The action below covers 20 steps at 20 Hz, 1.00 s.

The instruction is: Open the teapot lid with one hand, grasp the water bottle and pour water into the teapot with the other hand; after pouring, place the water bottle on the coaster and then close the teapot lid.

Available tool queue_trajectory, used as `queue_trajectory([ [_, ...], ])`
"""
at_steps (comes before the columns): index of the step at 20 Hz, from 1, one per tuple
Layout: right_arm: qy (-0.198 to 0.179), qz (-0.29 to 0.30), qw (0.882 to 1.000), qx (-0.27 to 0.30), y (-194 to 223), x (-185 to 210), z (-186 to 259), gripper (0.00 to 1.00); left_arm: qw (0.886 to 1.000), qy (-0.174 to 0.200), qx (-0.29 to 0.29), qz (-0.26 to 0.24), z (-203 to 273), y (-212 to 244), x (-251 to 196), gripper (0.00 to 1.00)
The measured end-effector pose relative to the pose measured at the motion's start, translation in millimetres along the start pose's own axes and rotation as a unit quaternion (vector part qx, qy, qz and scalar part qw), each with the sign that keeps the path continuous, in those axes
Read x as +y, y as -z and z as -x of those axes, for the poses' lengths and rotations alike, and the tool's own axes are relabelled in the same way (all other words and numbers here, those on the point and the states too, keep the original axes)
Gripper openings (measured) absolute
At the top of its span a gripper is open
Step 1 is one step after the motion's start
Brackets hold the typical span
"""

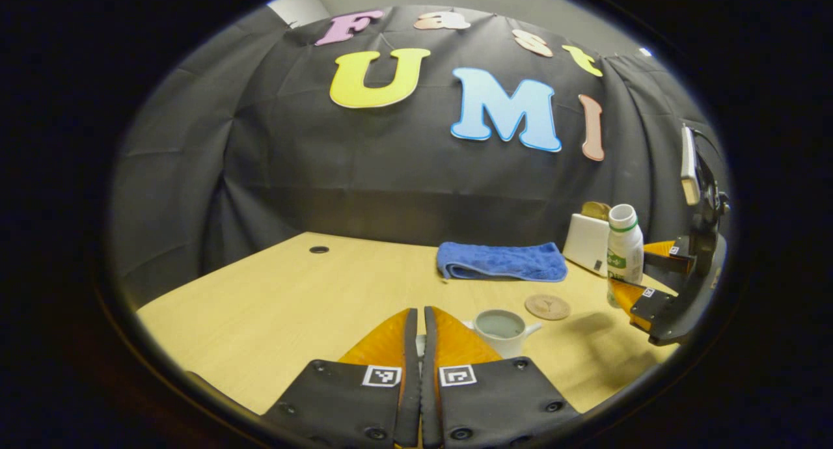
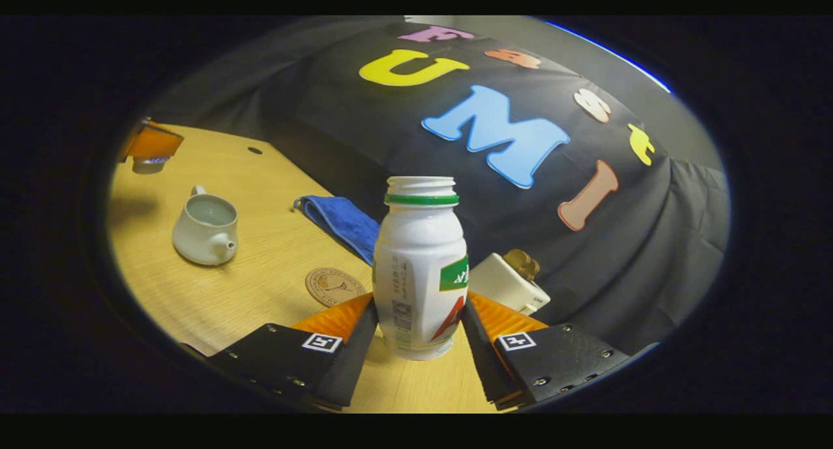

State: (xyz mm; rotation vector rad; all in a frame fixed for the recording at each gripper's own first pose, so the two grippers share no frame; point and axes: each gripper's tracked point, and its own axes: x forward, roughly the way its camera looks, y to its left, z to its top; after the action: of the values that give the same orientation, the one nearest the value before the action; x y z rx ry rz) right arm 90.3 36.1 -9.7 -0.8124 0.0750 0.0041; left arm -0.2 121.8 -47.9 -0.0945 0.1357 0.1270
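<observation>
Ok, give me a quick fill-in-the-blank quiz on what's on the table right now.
1. The left gripper holds the teapot's ____ off the table.
2. The water bottle, standing between the right gripper's fingers, has no ____ on its neck.
3. The coaster has ____ on it.
4. The folded towel is ____ in colour.
Missing words: lid; cap; nothing; blue.

between the right gripper (image 2: 420, 335) fingers stands a glossy, smooth plastic water bottle (image 2: 420, 267). to its left, the teapot (image 2: 205, 231) looks like smooth glazed ceramic, the coaster (image 2: 335, 286) matt, the towel (image 2: 341, 220) soft fuzzy cloth, the table (image 2: 260, 176) matt wood grain.
</observation>
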Motion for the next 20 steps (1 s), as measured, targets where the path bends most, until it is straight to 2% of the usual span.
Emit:
queue_trajectory([
  [5, 0.000, 0.109, 0.994, -0.022, -24.5, 20.2, -5.3, 0.72, 1.000, -0.020, 0.001, 0.003, 1.7, 2.5, 20.9, 0.11],
  [6, -0.003, 0.127, 0.992, -0.023, -27.1, 25.3, -5.8, 0.73, 1.000, -0.023, 0.001, 0.002, 2.5, 1.7, 24.3, 0.07],
  [9, 0.002, 0.177, 0.984, -0.027, -35.5, 31.9, -4.9, 0.72, 1.000, -0.028, 0.000, 0.000, 4.0, 1.0, 30.9, 0.07],
  [11, 0.002, 0.205, 0.978, -0.030, -38.3, 39.9, -11.7, 0.72, 1.000, -0.031, 0.000, 0.000, 4.5, 0.0, 34.5, 0.11],
  [13, 0.004, 0.229, 0.973, -0.037, -41.3, 44.5, -10.4, 0.72, 0.999, -0.032, -0.001, 0.002, 5.1, 0.5, 39.0, 0.07],
  [17, 0.022, 0.278, 0.959, -0.044, -47.6, 39.8, -10.5, 0.72, 0.999, -0.039, -0.005, 0.008, 9.0, -2.3, 49.4, 0.07],
  [18, 0.024, 0.287, 0.957, -0.044, -48.4, 39.5, -11.4, 0.72, 0.999, -0.041, -0.005, 0.009, 9.6, -2.7, 51.7, 0.11],
  [20, 0.030, 0.303, 0.952, -0.042, -48.9, 37.3, -12.9, 0.72, 0.999, -0.043, -0.005, 0.011, 8.9, -1.9, 54.4, 0.07],
])
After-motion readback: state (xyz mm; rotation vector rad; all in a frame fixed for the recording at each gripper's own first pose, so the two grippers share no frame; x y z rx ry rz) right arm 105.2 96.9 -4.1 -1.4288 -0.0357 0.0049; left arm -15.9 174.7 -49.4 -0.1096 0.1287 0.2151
